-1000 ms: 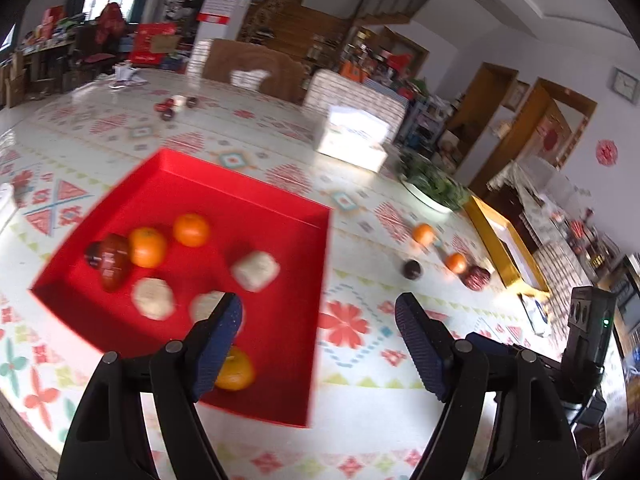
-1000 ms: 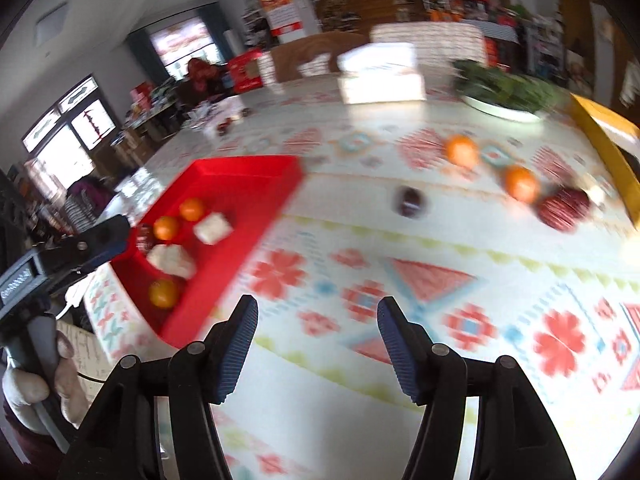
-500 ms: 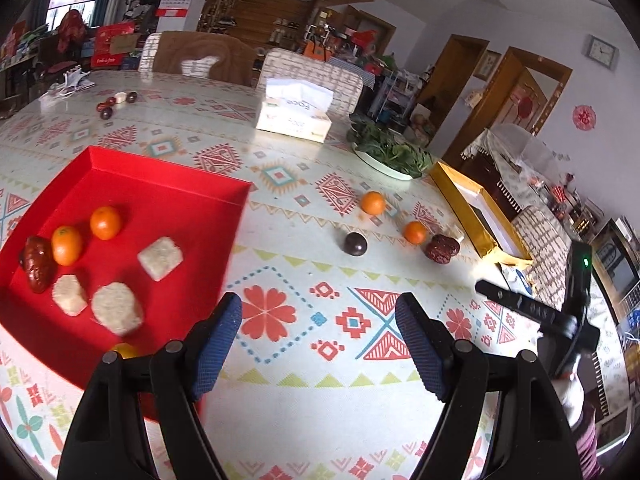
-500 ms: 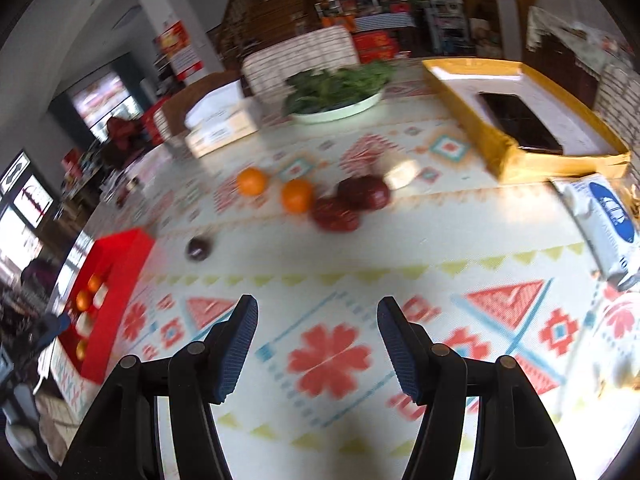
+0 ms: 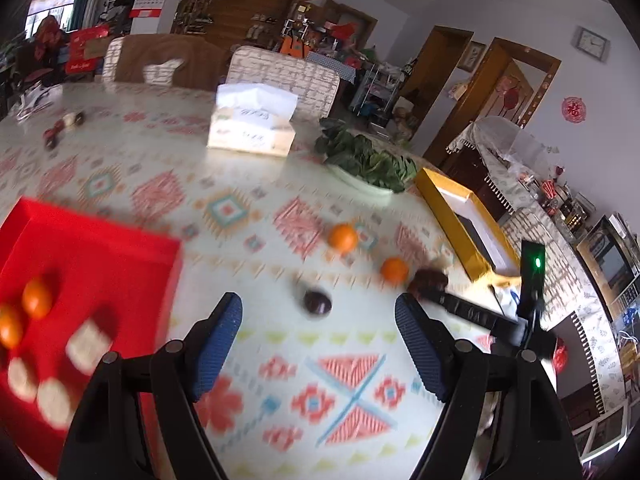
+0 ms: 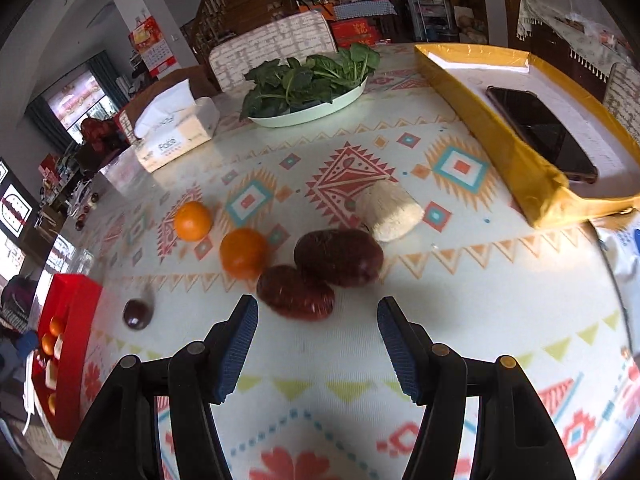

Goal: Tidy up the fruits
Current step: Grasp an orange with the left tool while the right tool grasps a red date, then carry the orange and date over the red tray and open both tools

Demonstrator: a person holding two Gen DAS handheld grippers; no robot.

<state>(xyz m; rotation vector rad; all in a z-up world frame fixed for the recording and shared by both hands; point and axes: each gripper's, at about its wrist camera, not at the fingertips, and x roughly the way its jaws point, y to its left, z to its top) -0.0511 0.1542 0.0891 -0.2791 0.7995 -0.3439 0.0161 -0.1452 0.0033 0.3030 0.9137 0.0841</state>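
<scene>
My right gripper point(image 6: 316, 332) is open and empty, just short of two dark red fruits point(image 6: 296, 291) point(image 6: 338, 257) on the patterned table. Beside them lie two oranges point(image 6: 243, 253) point(image 6: 193, 220), a pale cylindrical piece point(image 6: 390, 211) and a small dark plum point(image 6: 137, 313). My left gripper point(image 5: 318, 338) is open and empty, with the plum point(image 5: 317, 302) just ahead between its fingers. The red tray point(image 5: 92, 276) at the left holds oranges and pale pieces. The right gripper also shows in the left wrist view point(image 5: 430, 294).
A yellow box point(image 6: 516, 152) with a phone stands at the right. A plate of greens point(image 6: 312, 84) and a tissue box point(image 6: 176, 136) stand at the back. A white packet point(image 6: 624, 252) lies at the right edge.
Both grippers have swung right, away from the red tray. The right gripper has closed in on the dark red fruits. The left gripper now faces the plum.
</scene>
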